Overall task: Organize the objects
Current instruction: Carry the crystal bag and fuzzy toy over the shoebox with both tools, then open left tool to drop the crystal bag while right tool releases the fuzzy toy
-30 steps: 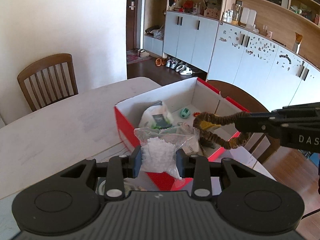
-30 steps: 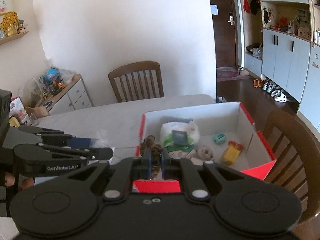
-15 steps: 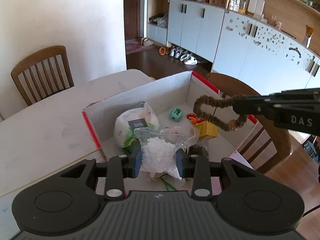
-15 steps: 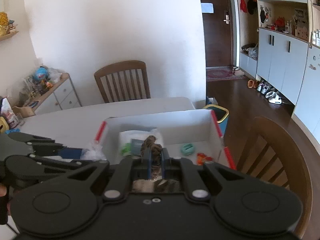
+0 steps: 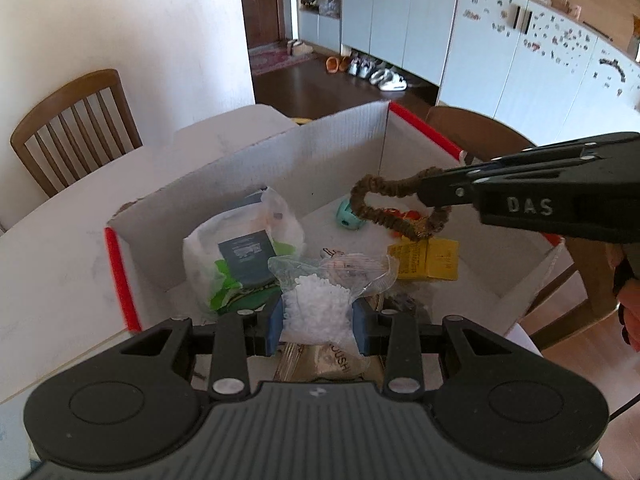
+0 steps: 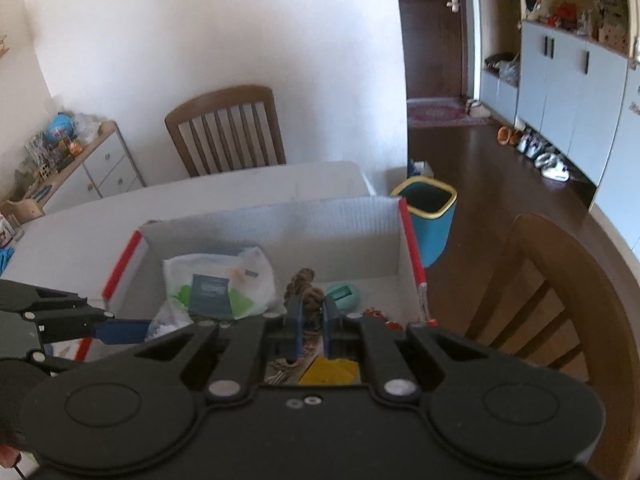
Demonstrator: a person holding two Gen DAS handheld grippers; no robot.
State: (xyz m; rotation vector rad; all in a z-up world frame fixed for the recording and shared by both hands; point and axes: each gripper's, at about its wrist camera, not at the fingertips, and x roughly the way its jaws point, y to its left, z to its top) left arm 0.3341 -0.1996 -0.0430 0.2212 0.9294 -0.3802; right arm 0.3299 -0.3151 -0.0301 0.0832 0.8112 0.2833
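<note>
Above the red-edged cardboard box on the counter, we see the left tongs clamped on a clear bag of white pellets and the right tongs pinched shut on a brown fuzzy loop.

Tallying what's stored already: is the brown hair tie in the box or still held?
Still held: the right gripper pinches the brown hair tie above the box.

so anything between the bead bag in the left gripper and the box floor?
No lid or flap above. Directly below the bead bag the box already holds packets; bare floor shows only farther back, by the teal item.
</note>
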